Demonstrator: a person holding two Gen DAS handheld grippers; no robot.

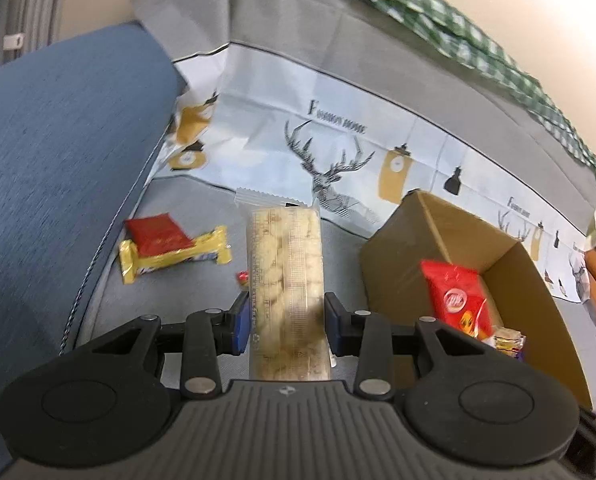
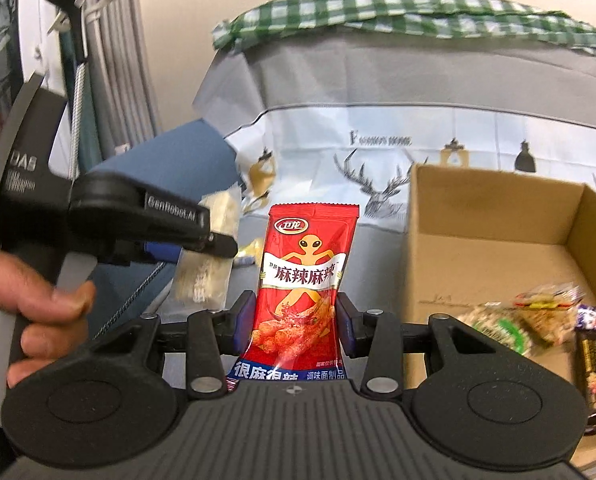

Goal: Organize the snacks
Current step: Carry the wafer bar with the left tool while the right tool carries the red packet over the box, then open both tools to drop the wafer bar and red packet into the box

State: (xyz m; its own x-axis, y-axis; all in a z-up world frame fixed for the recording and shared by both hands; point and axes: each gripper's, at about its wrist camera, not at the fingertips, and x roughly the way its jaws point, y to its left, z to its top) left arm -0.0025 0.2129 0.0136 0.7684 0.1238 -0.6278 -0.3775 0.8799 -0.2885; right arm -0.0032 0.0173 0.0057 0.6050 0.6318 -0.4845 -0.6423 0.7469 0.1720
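Observation:
My left gripper (image 1: 286,322) is shut on a clear pack of pale biscuits (image 1: 285,276), held above the grey sofa seat. On the seat lie a red packet (image 1: 158,233) on a yellow bar (image 1: 170,259) and a small red candy (image 1: 243,277). A cardboard box (image 1: 397,256) at the right holds a red snack bag (image 1: 455,296). My right gripper (image 2: 294,322) is shut on a red spicy-snack packet (image 2: 301,280), held left of the box (image 2: 457,216). The left gripper (image 2: 202,236) with its biscuit pack (image 2: 212,256) shows at the left of the right wrist view.
A blue cushion (image 1: 58,152) lies left of the seat. A deer-print cloth (image 1: 337,148) covers the sofa back, with a green checked cloth (image 1: 457,28) on top. The box holds several wrapped snacks (image 2: 537,316) and a dark bar (image 2: 595,364).

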